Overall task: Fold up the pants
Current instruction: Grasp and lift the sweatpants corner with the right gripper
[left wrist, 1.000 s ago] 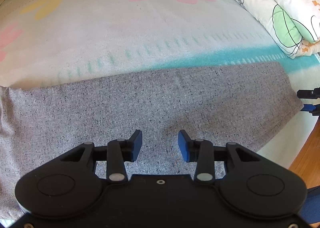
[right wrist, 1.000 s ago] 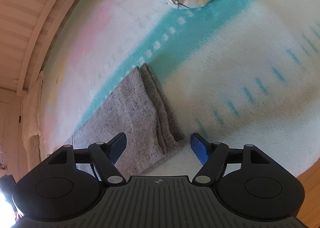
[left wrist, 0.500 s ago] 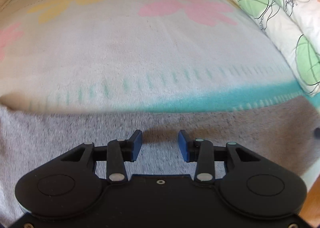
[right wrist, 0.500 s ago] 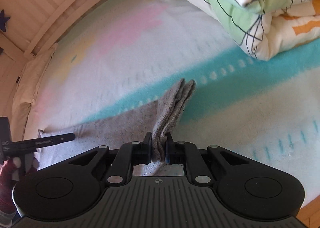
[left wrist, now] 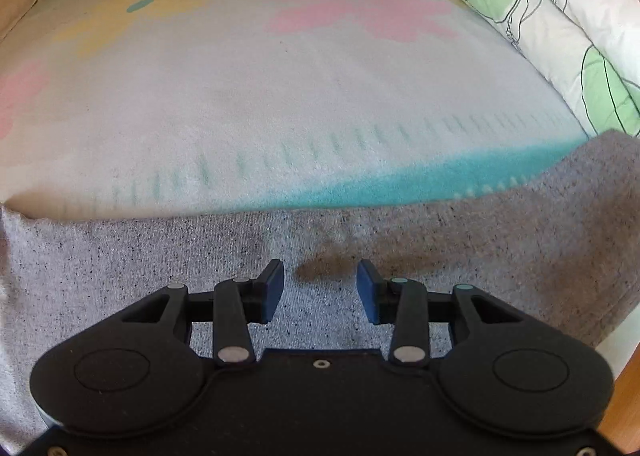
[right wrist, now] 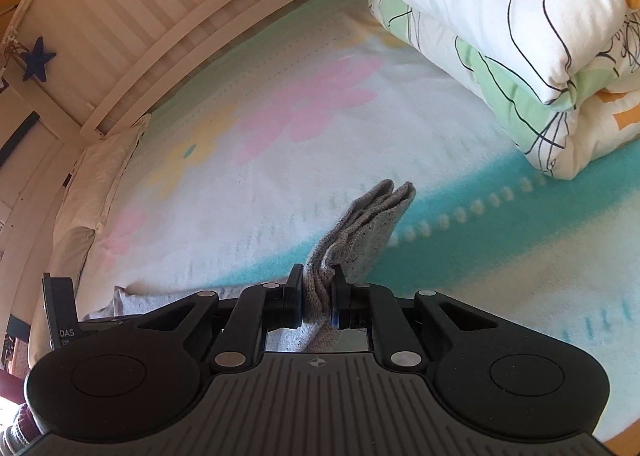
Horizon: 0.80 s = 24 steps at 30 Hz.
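Observation:
Grey speckled pants (left wrist: 160,264) lie across the near part of a bed with a pastel flower blanket (left wrist: 280,96). My left gripper (left wrist: 320,288) hovers just over the cloth with its jaws apart and nothing between them. In the right wrist view my right gripper (right wrist: 318,298) is shut on the pants' end (right wrist: 360,232), which rises from the jaws in bunched layers, lifted off the blanket. At the right edge of the left wrist view that raised end (left wrist: 600,184) climbs upward.
A folded duvet (right wrist: 520,36) with green leaf print sits at the right of the bed. A white slatted bed rail (right wrist: 160,24) runs along the far side, with a pillow (right wrist: 100,184) at the left. The left gripper's body (right wrist: 60,320) shows at lower left.
The right gripper closed on the pants' end and lifted it off the blanket, rolling as it rose. The left gripper sank a little closer to the cloth, jaws unchanged.

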Motion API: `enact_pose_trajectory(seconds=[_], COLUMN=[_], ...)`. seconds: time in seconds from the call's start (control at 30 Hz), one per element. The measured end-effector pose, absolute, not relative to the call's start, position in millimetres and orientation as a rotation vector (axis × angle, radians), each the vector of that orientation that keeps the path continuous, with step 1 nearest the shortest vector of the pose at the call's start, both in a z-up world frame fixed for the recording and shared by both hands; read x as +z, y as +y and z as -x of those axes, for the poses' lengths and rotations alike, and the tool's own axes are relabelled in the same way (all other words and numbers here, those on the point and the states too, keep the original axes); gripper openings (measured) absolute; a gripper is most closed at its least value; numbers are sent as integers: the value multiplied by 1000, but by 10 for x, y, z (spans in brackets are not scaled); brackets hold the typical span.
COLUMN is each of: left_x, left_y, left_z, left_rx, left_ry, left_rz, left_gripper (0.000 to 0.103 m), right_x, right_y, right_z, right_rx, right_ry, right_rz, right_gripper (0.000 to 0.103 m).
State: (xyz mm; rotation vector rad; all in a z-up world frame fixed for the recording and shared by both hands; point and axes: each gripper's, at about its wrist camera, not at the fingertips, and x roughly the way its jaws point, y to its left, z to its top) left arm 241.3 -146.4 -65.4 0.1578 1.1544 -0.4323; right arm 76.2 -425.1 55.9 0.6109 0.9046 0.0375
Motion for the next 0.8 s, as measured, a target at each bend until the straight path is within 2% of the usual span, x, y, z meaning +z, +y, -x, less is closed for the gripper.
enact_pose_trajectory(seconds=[0.13,0.37,0.5,0.6,0.8], left_x=[-881,-605,-779,-725,-486], left_y=[-1565,-1314,-1332,-1292,-570], left_z=[-2457,-2240,-2094,-1980,-2315], left_rx=[-429,-393,-507,-535,-425], left_ry=[1197,1153,1256,1191,1232], left_rz=[-191,-165,-259,-314,-38], left_gripper=[50,49,50,51,50], right_x=[604,748,833,934,1209], right_y=[-4217,-4129,-3992,-3829,-3263], right_z=[-760,-820,-908,-988,-1174], right_rx=[35,57,78,102,227], right_ry=[890,850,845,830,779], right_rz=[-609,-591,-567,-540,-462], right_gripper=[12,12,12,12,12])
